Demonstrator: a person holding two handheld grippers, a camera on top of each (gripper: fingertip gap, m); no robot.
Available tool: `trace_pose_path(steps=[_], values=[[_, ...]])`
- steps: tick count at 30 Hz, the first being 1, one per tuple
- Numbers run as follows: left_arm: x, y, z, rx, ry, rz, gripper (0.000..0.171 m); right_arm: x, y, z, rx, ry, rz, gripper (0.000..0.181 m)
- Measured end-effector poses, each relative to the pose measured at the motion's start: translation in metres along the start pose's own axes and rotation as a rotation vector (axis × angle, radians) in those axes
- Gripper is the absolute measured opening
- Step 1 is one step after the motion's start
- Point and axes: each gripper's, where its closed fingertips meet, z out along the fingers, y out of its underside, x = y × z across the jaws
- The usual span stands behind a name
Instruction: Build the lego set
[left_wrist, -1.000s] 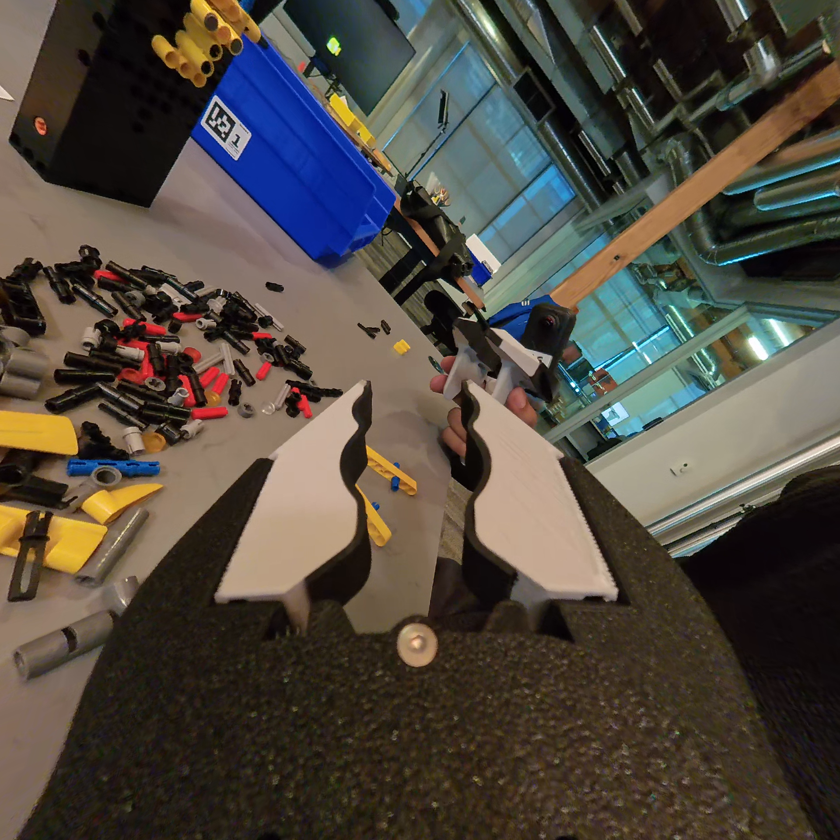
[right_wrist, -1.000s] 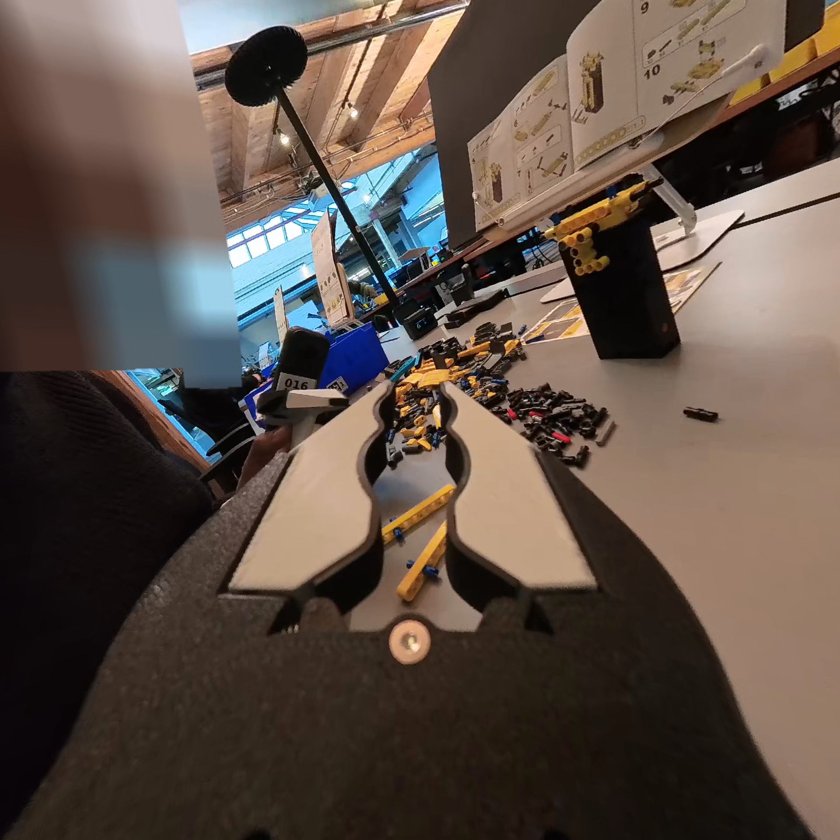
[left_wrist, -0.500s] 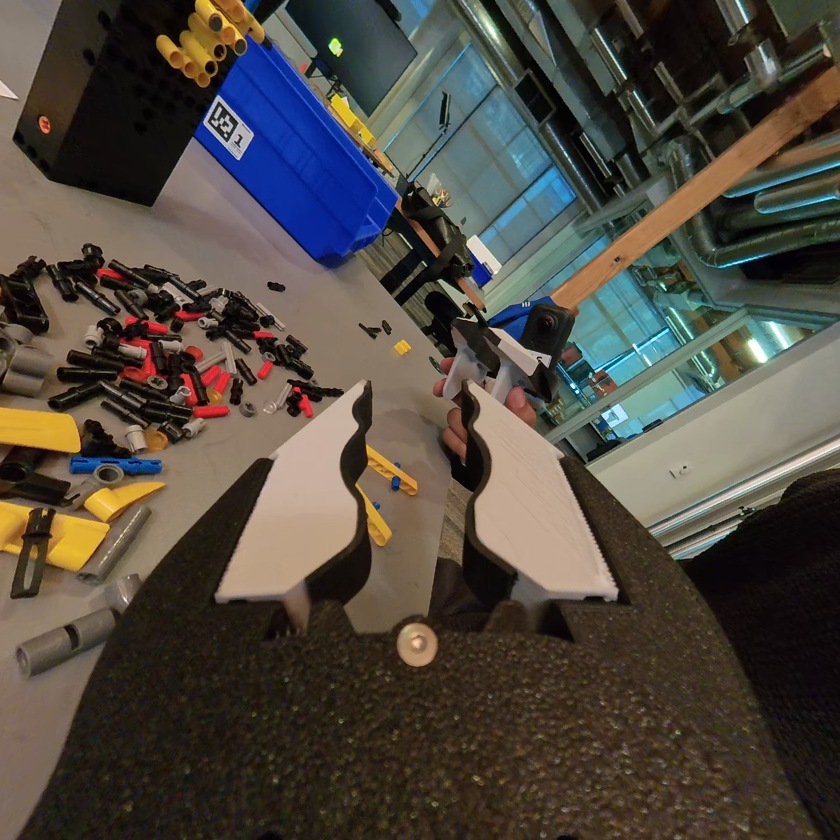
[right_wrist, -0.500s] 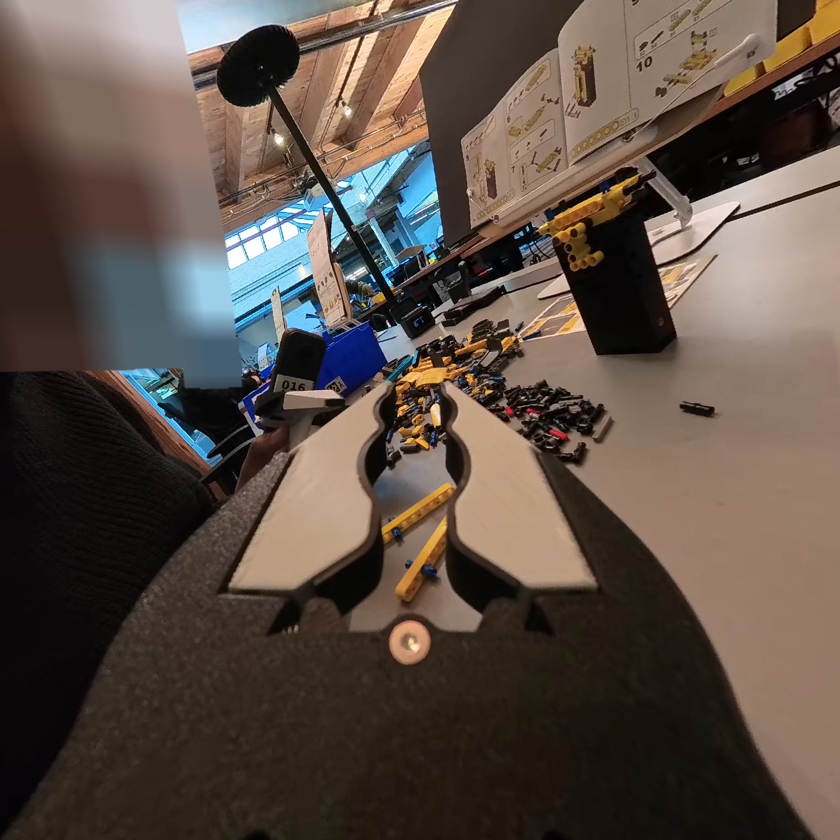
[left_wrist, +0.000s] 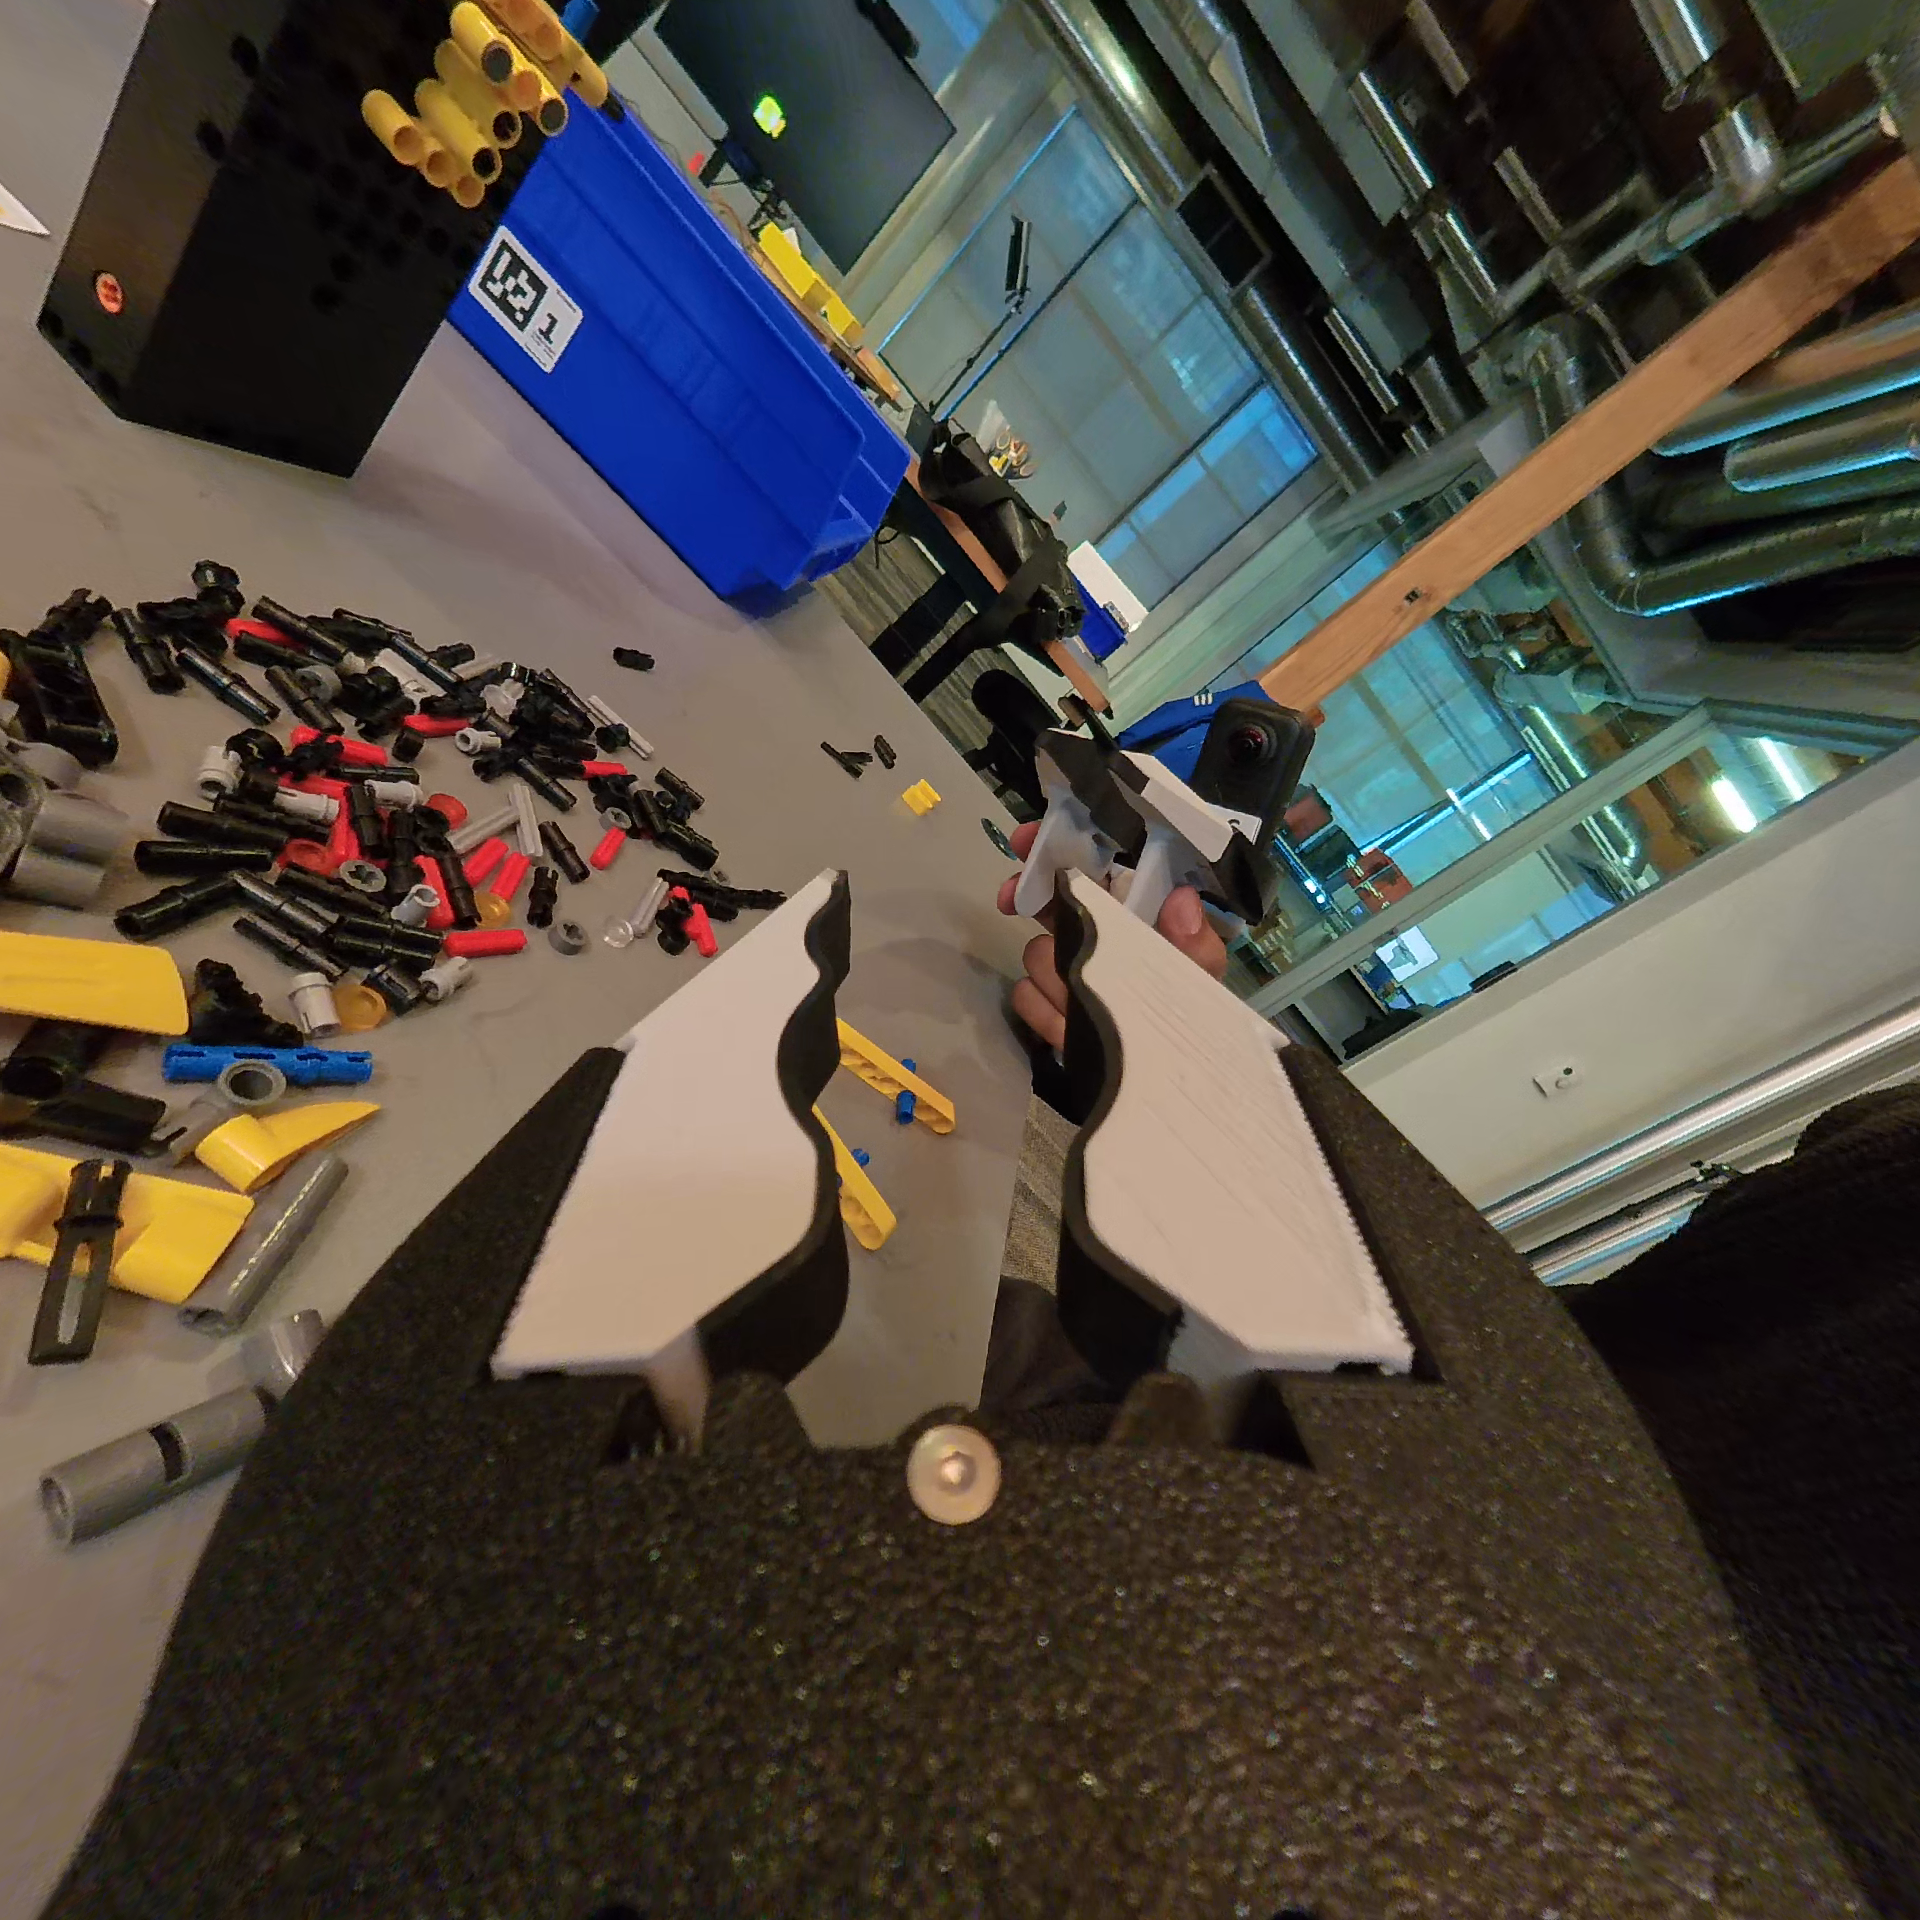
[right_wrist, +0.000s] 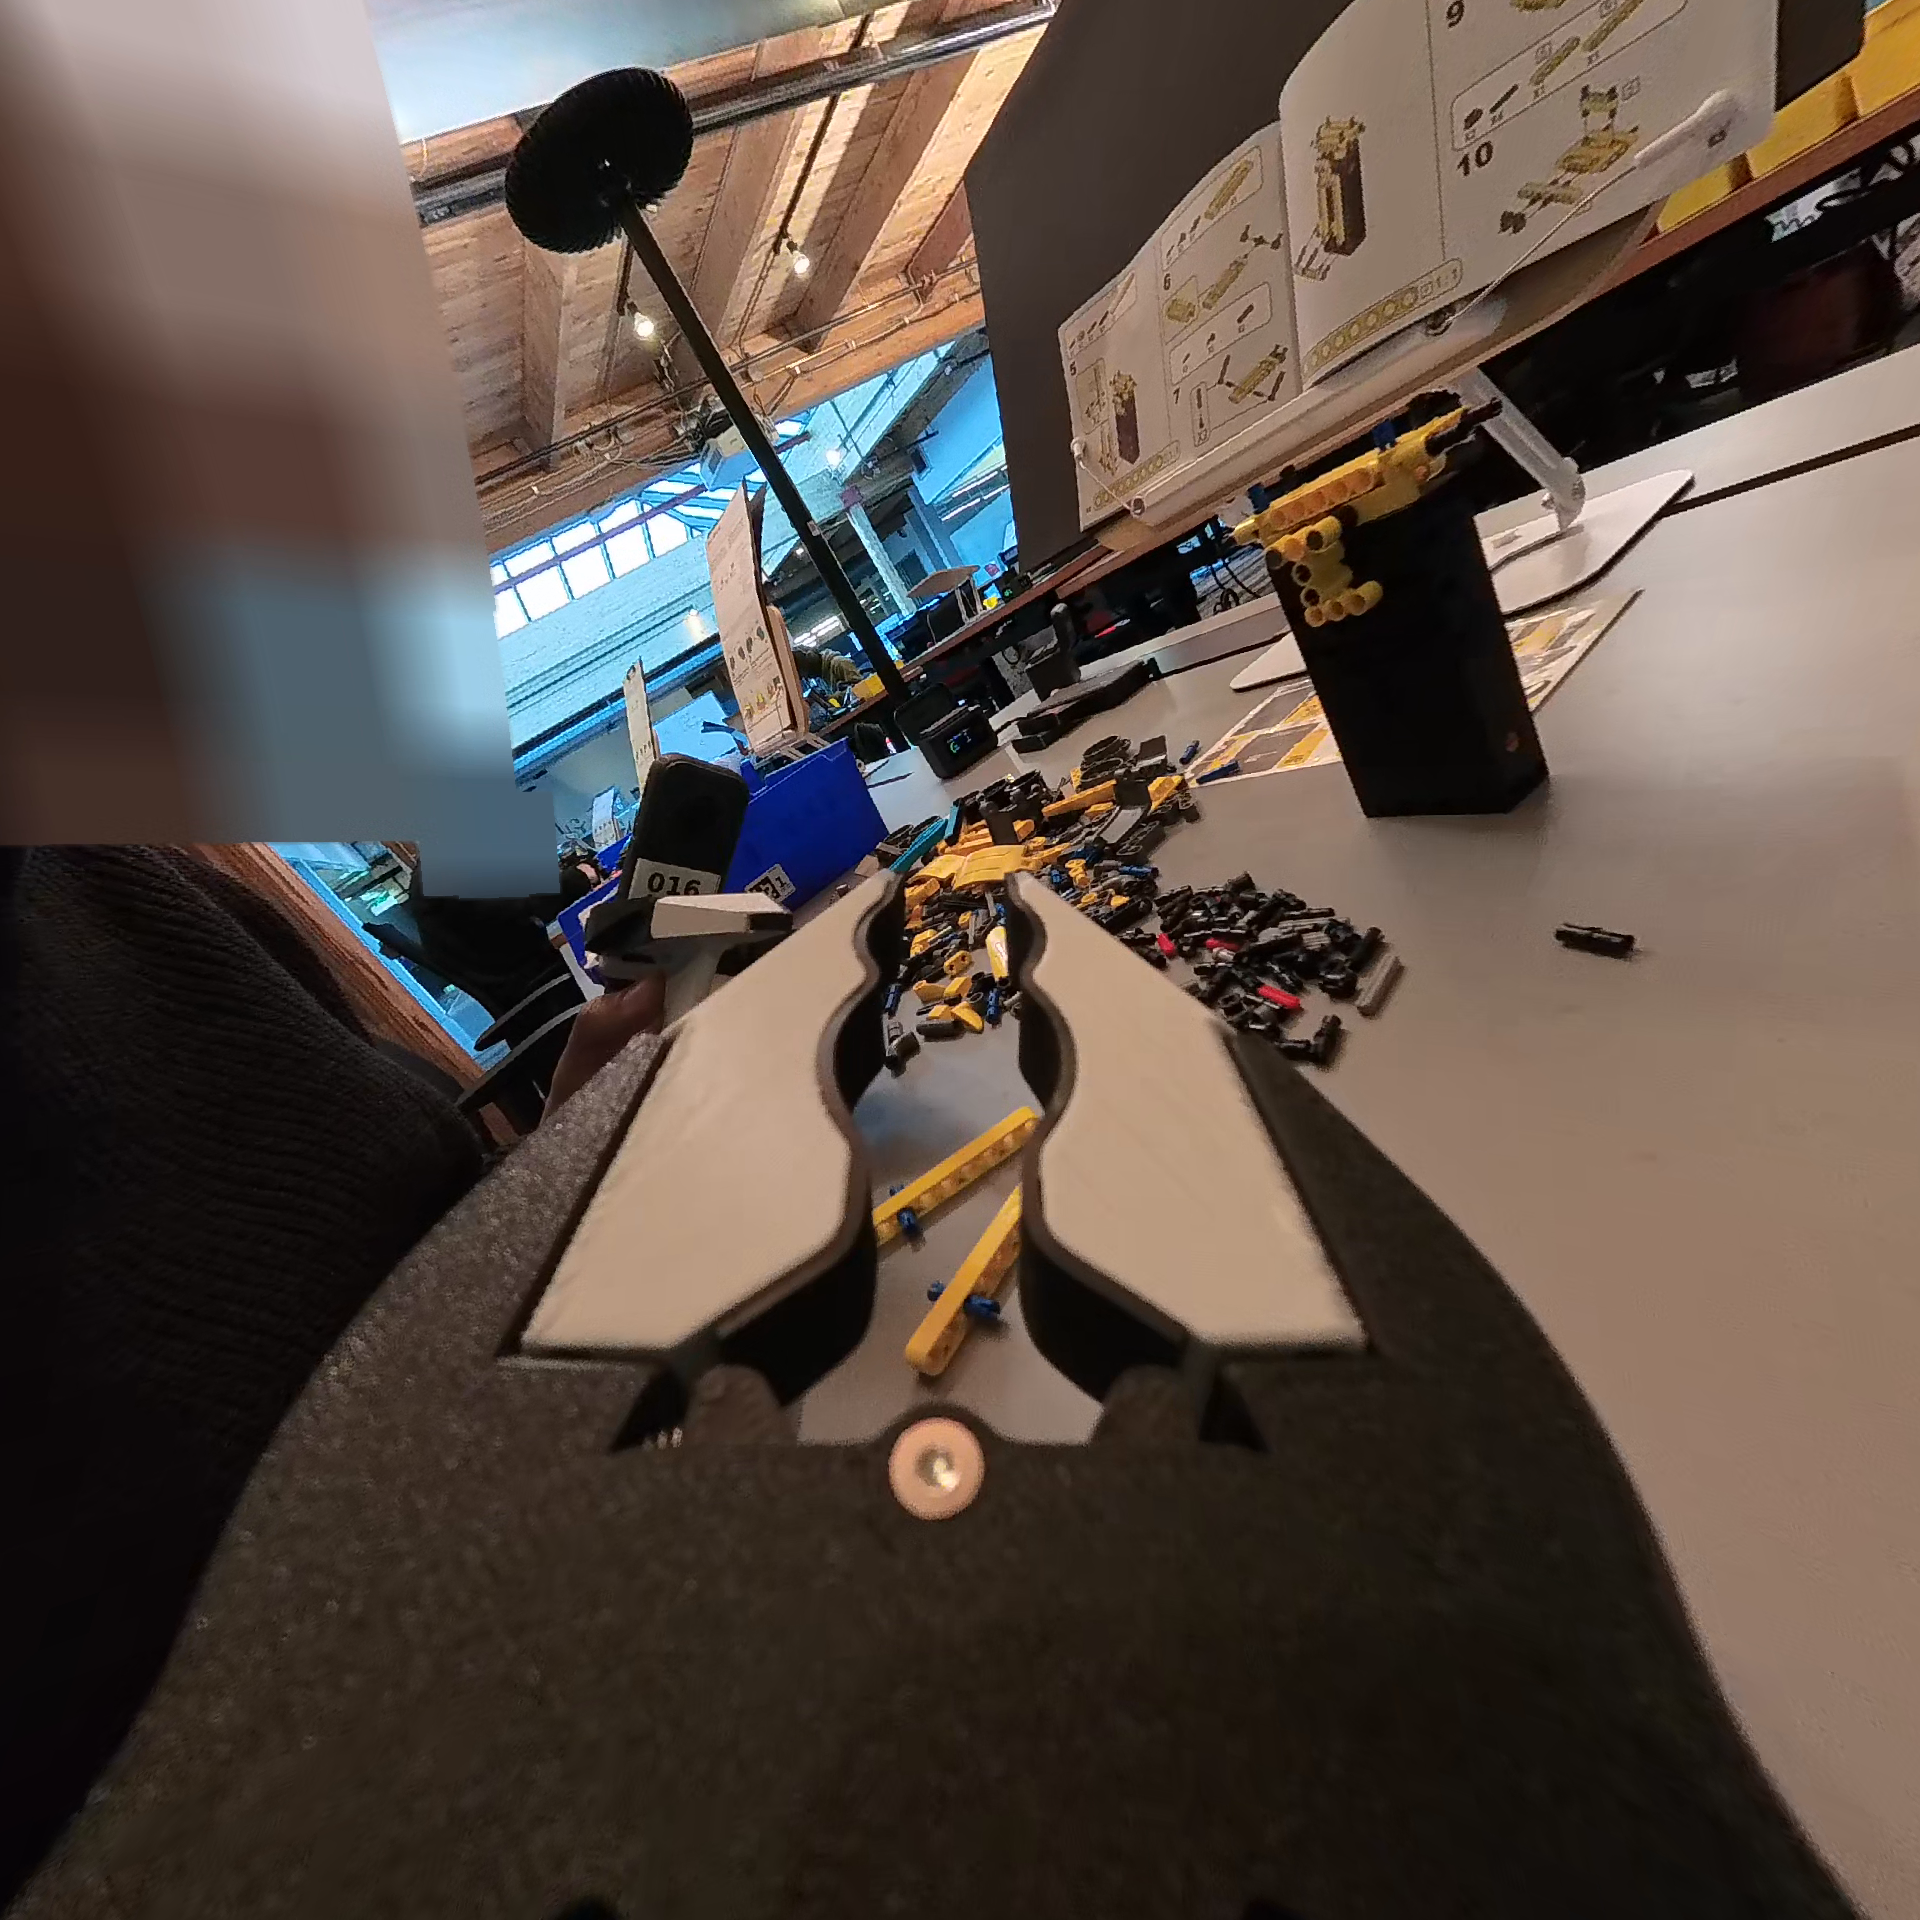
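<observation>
Yellow beams (right_wrist: 961, 1174) unmoved, both grippers steady

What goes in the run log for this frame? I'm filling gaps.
left gripper: open, empty | right gripper: open, empty | two yellow beams on table, between grippers | parts pile beyond

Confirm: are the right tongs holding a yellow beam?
No. The right tongs are open and empty; both yellow beams lie on the table.
</observation>
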Motion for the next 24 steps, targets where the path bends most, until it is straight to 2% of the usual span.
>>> trace_pose_path(steps=[15, 18, 19, 21, 24], values=[[0.001, 0.0, -0.001, 0.006, -0.004, 0.014, 0.039, -0.011, -0.007, -0.007, 0.06, -0.032, -0.059, 0.018], [0.001, 0.0, 0.0, 0.004, -0.009, 0.022, 0.039, -0.007, -0.017, -0.012, 0.09, -0.003, -0.056, 0.019], [0.001, 0.0, 0.0, 0.004, -0.012, 0.025, 0.039, 0.001, -0.024, -0.019, 0.096, 0.059, -0.075, 0.02], [0.001, 0.0, 0.001, 0.004, -0.015, 0.03, 0.039, 0.036, -0.041, -0.043, 0.071, 0.291, -0.125, 0.02], [0.0, -0.002, 0.001, 0.013, -0.021, 0.035, 0.039, 0.106, -0.051, -0.103, -0.105, 0.684, -0.117, 0.015]])
